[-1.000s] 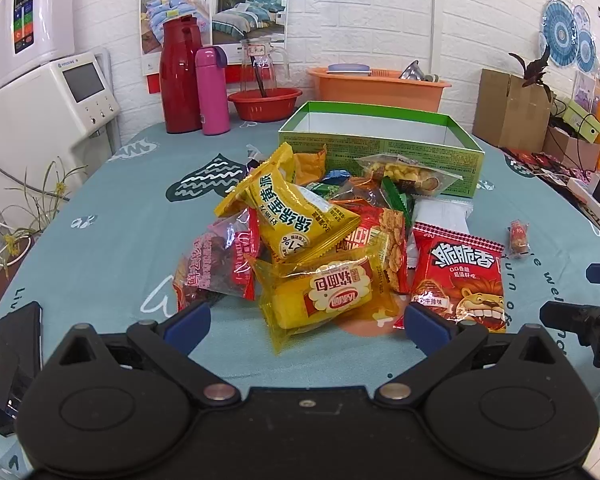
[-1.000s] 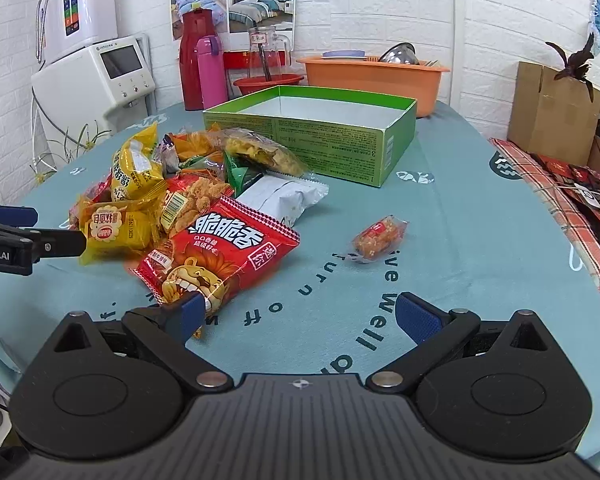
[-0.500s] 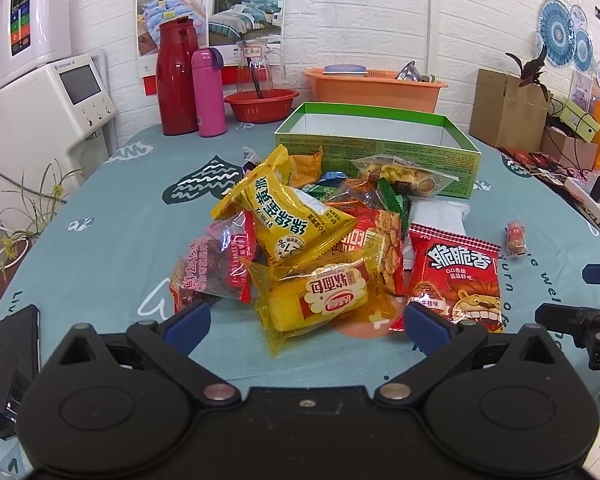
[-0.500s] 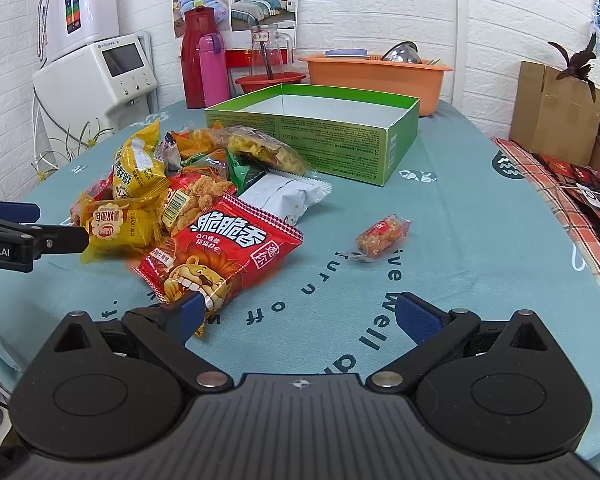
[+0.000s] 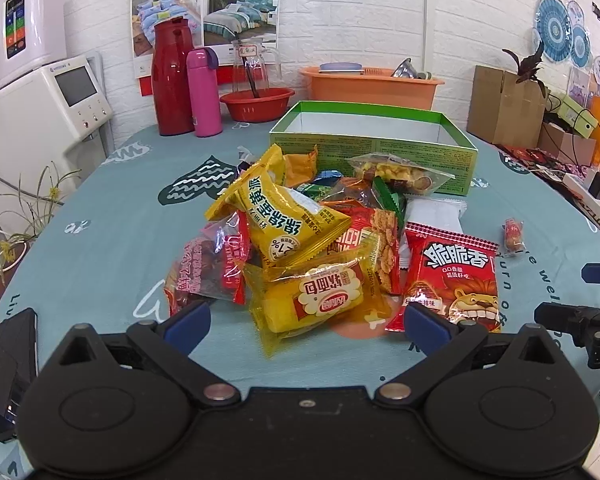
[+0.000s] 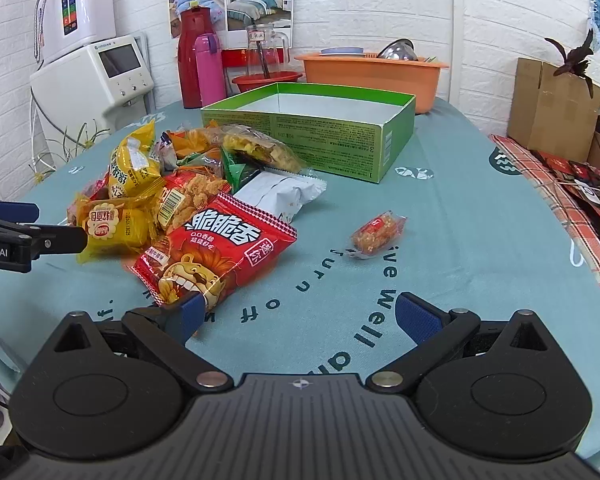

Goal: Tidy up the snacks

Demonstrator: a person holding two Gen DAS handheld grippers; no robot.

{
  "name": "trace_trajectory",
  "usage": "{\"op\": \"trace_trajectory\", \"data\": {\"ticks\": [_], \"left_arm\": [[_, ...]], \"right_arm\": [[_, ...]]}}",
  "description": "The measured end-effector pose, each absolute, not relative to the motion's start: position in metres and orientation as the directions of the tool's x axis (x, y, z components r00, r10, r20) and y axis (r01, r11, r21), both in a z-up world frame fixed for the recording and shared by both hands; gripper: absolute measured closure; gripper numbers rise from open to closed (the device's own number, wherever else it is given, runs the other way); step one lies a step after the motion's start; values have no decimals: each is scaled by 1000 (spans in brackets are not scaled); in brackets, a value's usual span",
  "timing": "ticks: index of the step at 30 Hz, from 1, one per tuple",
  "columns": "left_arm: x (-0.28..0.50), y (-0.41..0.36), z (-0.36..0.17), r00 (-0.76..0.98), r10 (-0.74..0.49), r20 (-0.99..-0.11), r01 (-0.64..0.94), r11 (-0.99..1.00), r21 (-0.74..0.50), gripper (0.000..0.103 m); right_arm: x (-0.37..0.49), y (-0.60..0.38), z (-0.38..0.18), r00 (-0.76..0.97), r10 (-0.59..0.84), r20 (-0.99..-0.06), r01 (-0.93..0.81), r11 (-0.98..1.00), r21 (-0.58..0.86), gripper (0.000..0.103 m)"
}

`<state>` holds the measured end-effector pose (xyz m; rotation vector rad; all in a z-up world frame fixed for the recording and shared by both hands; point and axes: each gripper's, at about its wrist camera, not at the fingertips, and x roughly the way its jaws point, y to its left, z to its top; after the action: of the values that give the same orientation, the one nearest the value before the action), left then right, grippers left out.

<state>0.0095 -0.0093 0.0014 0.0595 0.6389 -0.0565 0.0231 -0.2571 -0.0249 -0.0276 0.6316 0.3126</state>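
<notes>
**Two spread claws facing a heap of snacks in front of a green box**

From the left wrist view, the left claw (image 5: pixel 306 320) is hanging low over the near edge of the teal tabletop (image 5: pixel 100 240), its blue fingers spread wide and gripping nothing; between and just beyond them a yellow cake packet (image 5: pixel 316 296) is lying at the near end of the snack pile; a yellow puffed bag (image 5: pixel 276 216) is leaning on top of it, a dark red packet (image 5: pixel 208 268) is sitting to the left, and a red lion bag (image 5: pixel 452 276) is lying flat to the right; a small wrapped candy (image 5: pixel 514 234) is resting alone, apart from the pile on the right; the open green box (image 5: pixel 374 142) is standing just behind the pile, with a clear bag of mixed snacks (image 5: pixel 400 172) leaning against its front wall; a black phone (image 5: pixel 12 364) is lying at the near left edge; the right claw (image 5: pixel 580 300) is showing at the right border.

From the right wrist view, the right claw (image 6: pixel 300 316) is also spread and holding nothing; its left finger is sitting just beside the near corner of the red lion bag (image 6: pixel 216 252); the small wrapped candy (image 6: pixel 376 232) is lying ahead, between the fingers' lines and well short of the green box (image 6: pixel 320 136); a white packet (image 6: pixel 280 192) is lying between the lion bag and the box; the left claw (image 6: pixel 32 226) is reaching in from the left, close to the yellow cake packet (image 6: pixel 116 224).
</notes>
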Motion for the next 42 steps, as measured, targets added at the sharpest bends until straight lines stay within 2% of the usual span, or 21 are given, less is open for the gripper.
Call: {"op": "trace_trajectory", "data": {"ticks": [10,14,19,23,24,26,29,34,35,37,39,40,42], "left_arm": [[16,-12,-1,793,-52,-607,86,996,28,0],[22,-16,4,780,-155,-606,160,986,-47,0],[37,-40,14,737,-334,-588,319,938,-133,0],[65,-56,6,636,-417,-649,392,899,-193,0],[72,-57,3,608,-436,-663,404,889,-214,4],[87,-56,-5,554,-457,-696,390,881,-268,20],[97,-53,-10,521,-480,-706,367,873,-322,21],[110,-57,-17,497,-481,-722,368,871,-326,22],[113,-58,-20,490,-482,-727,371,869,-327,35],[115,-58,-25,478,-493,-727,368,864,-344,49],[114,-57,-25,486,-492,-722,359,866,-349,49],[112,-57,-25,494,-491,-718,355,868,-349,50],[108,-55,-20,512,-488,-707,355,869,-344,50]], "right_arm": [[27,-262,-31,755,293,-586,-297,950,93,0],[28,-267,-35,745,351,-567,-323,934,154,0],[26,-272,-43,772,447,-451,-363,894,263,0],[34,-264,-43,719,516,-465,-433,856,281,0],[36,-262,-44,709,521,-476,-437,854,284,0],[43,-258,-45,691,524,-498,-433,852,295,0],[51,-255,-49,669,543,-507,-439,839,320,0],[63,-251,-53,664,548,-509,-436,837,331,0],[65,-250,-54,668,544,-507,-433,839,330,0],[67,-248,-55,671,545,-502,-444,838,317,0],[65,-247,-56,673,547,-497,-451,837,311,0],[64,-249,-56,662,564,-493,-457,826,331,6],[61,-251,-52,672,557,-489,-451,831,327,11]]}}
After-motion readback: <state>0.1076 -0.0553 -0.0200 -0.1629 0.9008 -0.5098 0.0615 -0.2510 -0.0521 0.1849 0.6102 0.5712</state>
